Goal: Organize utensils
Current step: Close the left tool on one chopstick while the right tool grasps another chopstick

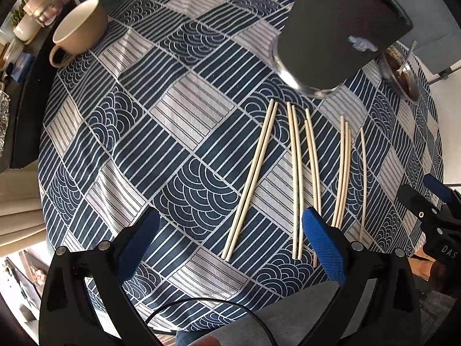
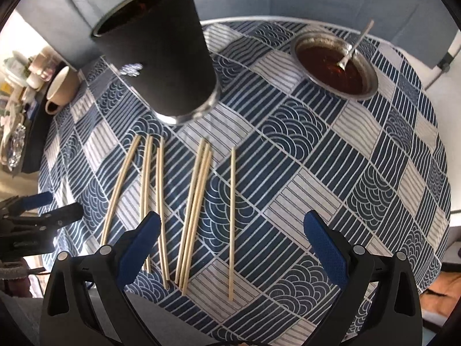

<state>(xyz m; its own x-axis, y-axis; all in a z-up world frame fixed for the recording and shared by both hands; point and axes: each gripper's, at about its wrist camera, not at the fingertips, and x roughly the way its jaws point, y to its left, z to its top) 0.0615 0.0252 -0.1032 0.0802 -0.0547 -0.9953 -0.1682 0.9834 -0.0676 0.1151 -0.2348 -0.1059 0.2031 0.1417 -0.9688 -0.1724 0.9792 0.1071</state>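
Note:
Several pale wooden chopsticks (image 1: 296, 173) lie side by side on the blue patterned tablecloth (image 1: 178, 155), pointing toward a tall black tumbler (image 1: 343, 26) that stands upright behind them. In the right wrist view the chopsticks (image 2: 193, 213) lie front left and the tumbler (image 2: 164, 54) stands above them. My left gripper (image 1: 230, 239) is open and empty, hovering over the near ends of the left pair. My right gripper (image 2: 233, 248) is open and empty over the near end of the single rightmost chopstick (image 2: 231, 222). The right gripper also shows at the left wrist view's right edge (image 1: 432, 201).
A beige mug (image 1: 79, 27) stands at the table's far left edge. A metal bowl of dark sauce with a spoon (image 2: 334, 63) sits at the far right. Cluttered shelves (image 2: 17, 92) are beyond the table on the left.

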